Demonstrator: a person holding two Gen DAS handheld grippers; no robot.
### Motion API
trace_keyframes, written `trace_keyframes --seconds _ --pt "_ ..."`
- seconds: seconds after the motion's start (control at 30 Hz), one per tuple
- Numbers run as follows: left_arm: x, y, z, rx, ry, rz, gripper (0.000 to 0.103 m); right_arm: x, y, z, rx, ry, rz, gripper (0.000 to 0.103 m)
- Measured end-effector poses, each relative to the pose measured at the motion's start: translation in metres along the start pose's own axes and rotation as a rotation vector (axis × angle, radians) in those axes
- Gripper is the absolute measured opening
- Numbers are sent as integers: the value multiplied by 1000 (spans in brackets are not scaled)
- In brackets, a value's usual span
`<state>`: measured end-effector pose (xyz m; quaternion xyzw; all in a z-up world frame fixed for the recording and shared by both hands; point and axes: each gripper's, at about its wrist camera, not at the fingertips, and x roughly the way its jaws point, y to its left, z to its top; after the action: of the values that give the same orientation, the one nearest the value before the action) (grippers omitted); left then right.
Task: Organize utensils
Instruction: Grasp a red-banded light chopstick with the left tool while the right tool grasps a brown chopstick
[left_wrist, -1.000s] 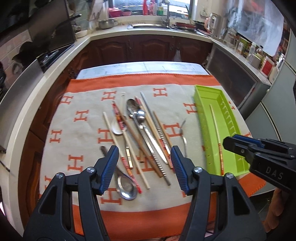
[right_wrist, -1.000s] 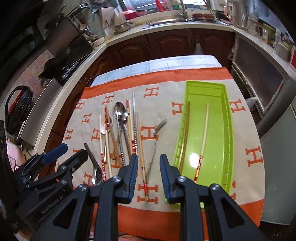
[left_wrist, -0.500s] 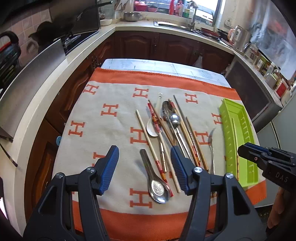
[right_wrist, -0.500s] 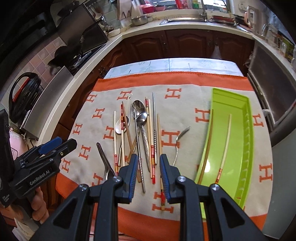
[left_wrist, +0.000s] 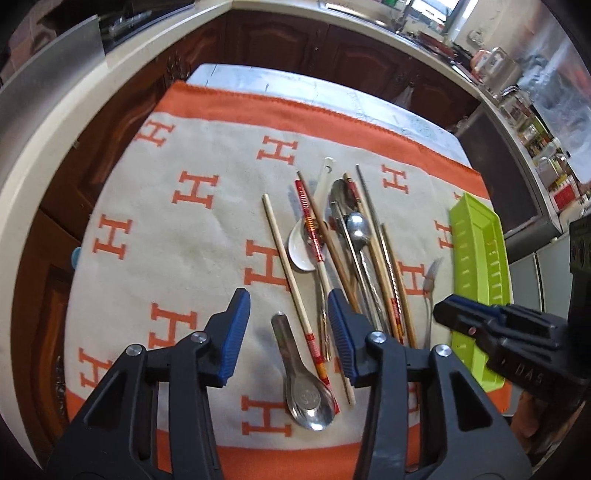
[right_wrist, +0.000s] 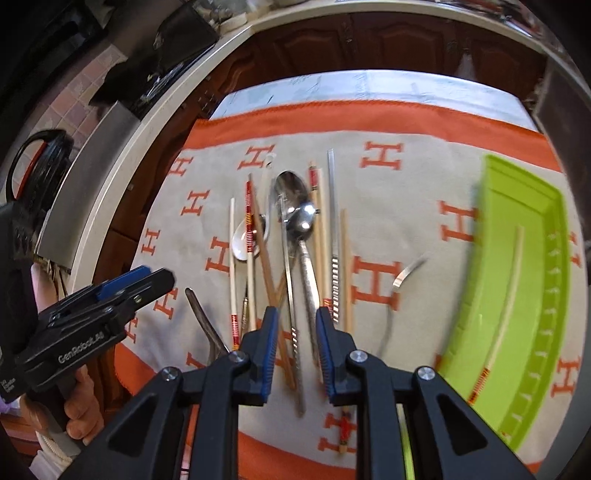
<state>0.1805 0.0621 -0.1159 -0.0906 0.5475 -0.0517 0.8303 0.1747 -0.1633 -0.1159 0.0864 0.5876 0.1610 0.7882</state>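
Observation:
A pile of chopsticks and spoons (left_wrist: 347, 251) lies on the orange-and-beige cloth (left_wrist: 177, 229). A steel soup spoon (left_wrist: 304, 384) lies nearest, just below my left gripper (left_wrist: 288, 306), which hangs open above its handle and a pale chopstick (left_wrist: 284, 258). In the right wrist view, my right gripper (right_wrist: 295, 325) hovers open with a narrow gap over the pile's near ends (right_wrist: 295, 258). A fork (right_wrist: 402, 280) lies apart on the right. The green tray (right_wrist: 535, 206) holds a pale chopstick (right_wrist: 509, 288).
A white ceramic spoon (left_wrist: 299, 247) lies under a red-banded chopstick. The tray (left_wrist: 476, 266) sits at the cloth's right edge. Counters and dark cabinets ring the table. A hand (right_wrist: 81, 417) holds the left gripper (right_wrist: 122, 295) at the table's left front corner.
Both grippers have come down closer to the pile. The right gripper has swung left from in front of the tray to over the utensils. Nothing has been picked up.

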Motion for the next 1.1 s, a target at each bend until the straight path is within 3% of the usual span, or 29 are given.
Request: trace_keyframes --seconds 0.23,0.47,0.73,1.1 --pt "42 22 22 -56 68 -6 36 41 21 22 -65 70 40 15" --pt "83 36 29 -111 173 -54 26 77 29 34 -99 140 26 11" --pt "108 32 30 -131 241 -105 25 95 33 36 -141 163 1 7" --pt "117 12 29 -91 305 -58 24 103 38 35 -175 164 12 7"
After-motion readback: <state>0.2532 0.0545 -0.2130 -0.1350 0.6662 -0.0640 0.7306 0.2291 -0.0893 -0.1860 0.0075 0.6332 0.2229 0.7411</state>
